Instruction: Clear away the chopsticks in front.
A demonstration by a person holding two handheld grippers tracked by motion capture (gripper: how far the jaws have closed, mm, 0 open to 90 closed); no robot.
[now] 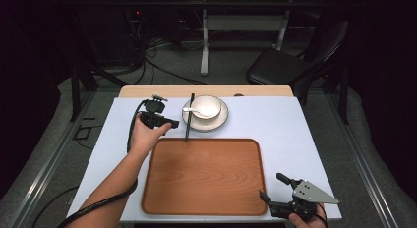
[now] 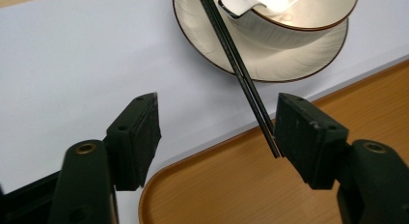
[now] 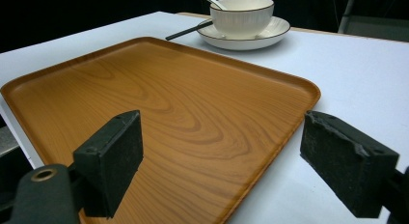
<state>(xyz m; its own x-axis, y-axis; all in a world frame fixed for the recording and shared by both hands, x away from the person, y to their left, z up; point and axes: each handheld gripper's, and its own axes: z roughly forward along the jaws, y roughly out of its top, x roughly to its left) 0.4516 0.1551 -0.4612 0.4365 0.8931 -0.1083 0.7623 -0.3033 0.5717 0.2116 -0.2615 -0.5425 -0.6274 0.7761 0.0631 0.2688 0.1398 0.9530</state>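
Black chopsticks (image 2: 236, 64) are lying just beside the left gripper (image 1: 164, 122), which is hovering near the far left corner of the tray with its jaws standing apart. In the left gripper view the sticks are running down between the two pads and are lying against the inner face of the right-hand pad, while the other pad is sitting well clear of them. Their far ends are leaning on the rim of the saucer (image 1: 219, 124) and their near ends are reaching the tray's edge. The right gripper (image 1: 274, 187) is waiting well apart from them at the near right corner of the tray, jaws wide and holding nothing.

Pale blue-white covering is spreading over the desk (image 1: 290, 129), with bare wood showing along the far edge. Beyond it the room is sitting dark, with grey floor, loose cables, a black chair (image 1: 290, 63) and the legs of another table. A wooden tray (image 1: 206, 176) with rounded corners is lying bare in the middle of the desk. Behind it a cream bowl (image 1: 206, 110) with a dark rim is standing on the saucer, holding a white spoon (image 1: 194, 110).

The chopsticks are looking thin, straight and glossy, lying close together as a pair.
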